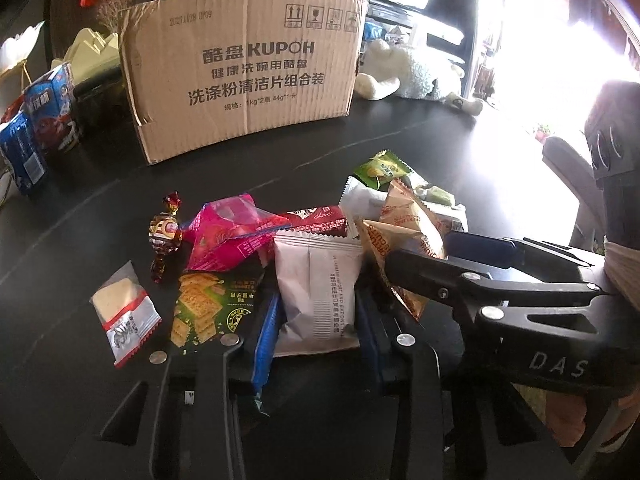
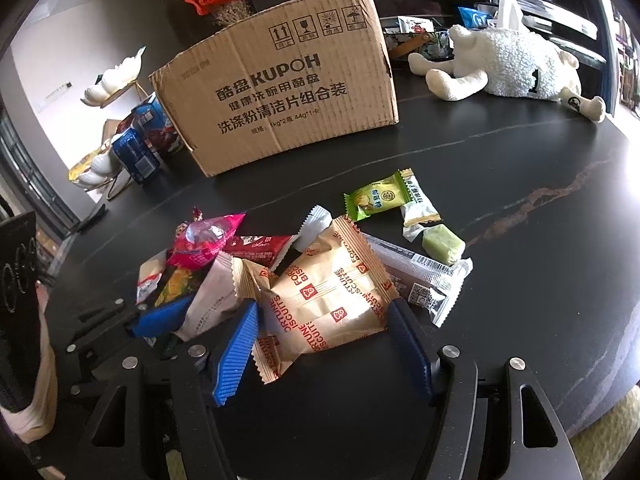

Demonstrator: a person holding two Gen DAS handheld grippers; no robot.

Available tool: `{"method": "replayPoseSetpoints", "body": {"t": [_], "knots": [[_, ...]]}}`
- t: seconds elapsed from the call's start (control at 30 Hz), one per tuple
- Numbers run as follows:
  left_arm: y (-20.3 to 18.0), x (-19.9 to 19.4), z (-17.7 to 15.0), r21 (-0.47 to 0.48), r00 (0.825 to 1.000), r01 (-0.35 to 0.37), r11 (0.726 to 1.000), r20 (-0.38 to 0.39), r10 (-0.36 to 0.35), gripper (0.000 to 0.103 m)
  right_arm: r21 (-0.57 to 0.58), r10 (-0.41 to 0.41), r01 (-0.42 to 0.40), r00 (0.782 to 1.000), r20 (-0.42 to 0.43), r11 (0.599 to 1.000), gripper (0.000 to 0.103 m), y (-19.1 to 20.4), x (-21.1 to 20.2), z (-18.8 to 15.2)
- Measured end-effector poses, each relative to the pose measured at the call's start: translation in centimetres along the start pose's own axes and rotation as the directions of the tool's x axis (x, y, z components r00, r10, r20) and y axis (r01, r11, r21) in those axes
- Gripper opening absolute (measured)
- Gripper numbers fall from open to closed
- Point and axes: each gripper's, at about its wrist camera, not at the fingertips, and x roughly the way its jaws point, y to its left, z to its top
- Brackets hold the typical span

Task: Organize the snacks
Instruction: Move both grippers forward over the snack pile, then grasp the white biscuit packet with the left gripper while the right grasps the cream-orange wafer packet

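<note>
A heap of wrapped snacks lies on the dark table in front of a cardboard box. My left gripper has its blue pads on both sides of a white packet, which also shows in the right wrist view. My right gripper straddles a tan Fortune Biscuits packet, its pads at the packet's two sides; the packet also shows in the left wrist view. Both packets rest on the table. Nearby lie a pink bag, a green cracker packet and a green candy.
Blue snack boxes stand left of the carton. A white plush sheep lies behind on the right. A small white packet and a twisted candy lie at the heap's left. A silver bar wrapper lies right of the biscuits.
</note>
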Motion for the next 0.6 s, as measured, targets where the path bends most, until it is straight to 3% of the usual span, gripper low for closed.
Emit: {"method": "replayPoseSetpoints", "body": {"t": [0.27,0.33,0.37,0.47,0.57,0.6], "knots": [[0.2,-1.4,-0.5,-0.009,1.0,-0.015,1.0,0.013,0.015,0.035,-0.089,-0.037,0.042,0.998,0.055,0.995,0.04,1.5,-1.0,-0.3],[0.3,-1.9,-0.5,-0.022,1.0,-0.005,1.0,0.019,0.005,0.035,-0.109,-0.035,0.041,0.998,0.053,0.993,0.01,1.8,-1.1,-0.4],[0.3,-2.1,-0.5,-0.022,1.0,-0.005,1.0,0.023,0.006,0.035,-0.108,-0.03,0.034,0.999,0.043,0.994,0.006,1.8,-1.0,-0.5],[0.1,-2.9,-0.4,-0.018,0.999,-0.019,1.0,0.043,0.02,0.035,-0.05,0.001,-0.001,1.0,-0.011,0.999,0.005,1.0,-0.2,-0.9],[-0.2,-4.0,-0.2,-0.001,0.996,-0.041,0.999,0.081,0.041,0.035,0.026,0.015,-0.015,1.0,0.001,1.0,0.006,0.0,-0.8,-1.1],[-0.4,-4.4,0.0,0.007,0.995,-0.046,0.999,0.094,0.045,0.035,0.036,0.021,-0.021,1.0,0.006,0.999,0.013,-0.1,-1.1,-1.0]]}}
